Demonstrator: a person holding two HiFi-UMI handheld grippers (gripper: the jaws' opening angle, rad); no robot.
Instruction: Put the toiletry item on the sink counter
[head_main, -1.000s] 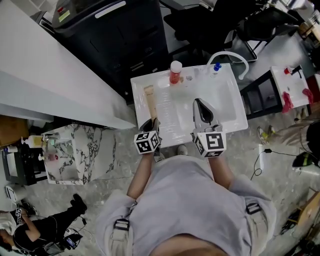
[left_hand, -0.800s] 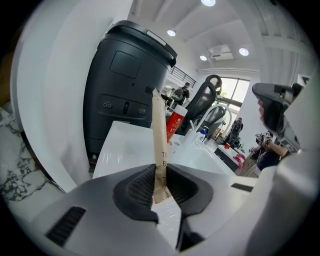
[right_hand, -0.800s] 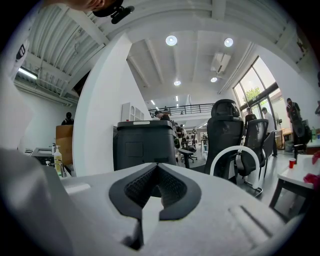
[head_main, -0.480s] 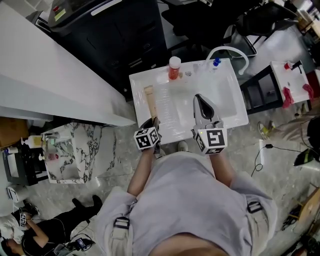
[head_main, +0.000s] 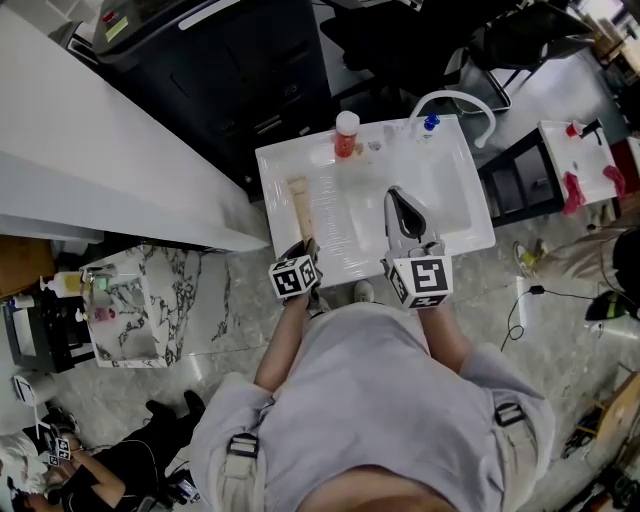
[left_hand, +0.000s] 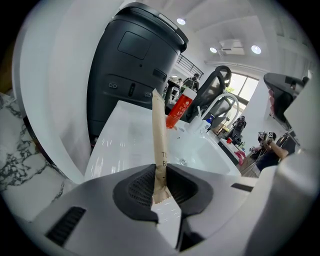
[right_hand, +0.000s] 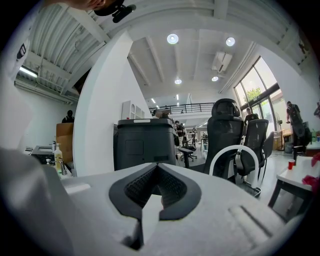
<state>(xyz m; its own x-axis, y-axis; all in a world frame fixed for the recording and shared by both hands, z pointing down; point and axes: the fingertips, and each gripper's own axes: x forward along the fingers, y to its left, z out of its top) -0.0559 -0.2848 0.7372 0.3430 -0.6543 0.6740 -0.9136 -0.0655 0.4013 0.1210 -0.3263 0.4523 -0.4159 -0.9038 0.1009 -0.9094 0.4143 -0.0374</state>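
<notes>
**While nothing is set down yet, placing is the step in hand**

Since the left gripper (left_hand: 160, 182) has its fingers closed on the flat crimped end of the long beige paper-coloured tube (left_hand: 159, 135), the toiletry item is carried and not yet put down. In the head view this tube is over the left, flat part of the white glossy sink bench (head_main: 280, 165), beside the basin (head_main: 445, 190). Whether its far end touches the surface I cannot tell. I judge that the placing step is in hand. The next move, in my opinion, asks to lower the tube until it lies flat on the bench. After that the fingers should part and draw back along the tube's line, so that it is not dragged.

Its long axis runs away from the person (head_main: 370, 400), along the left gripper's own direction. The crimped end points to the person. The other end points to the back edge, towards the red plastic bottle with a white cap (head_main: 346, 137), which stands well apart from it.

To the right, over the basin, the right gripper (head_main: 397, 198) has its fingers closed together with nothing between them.
</notes>
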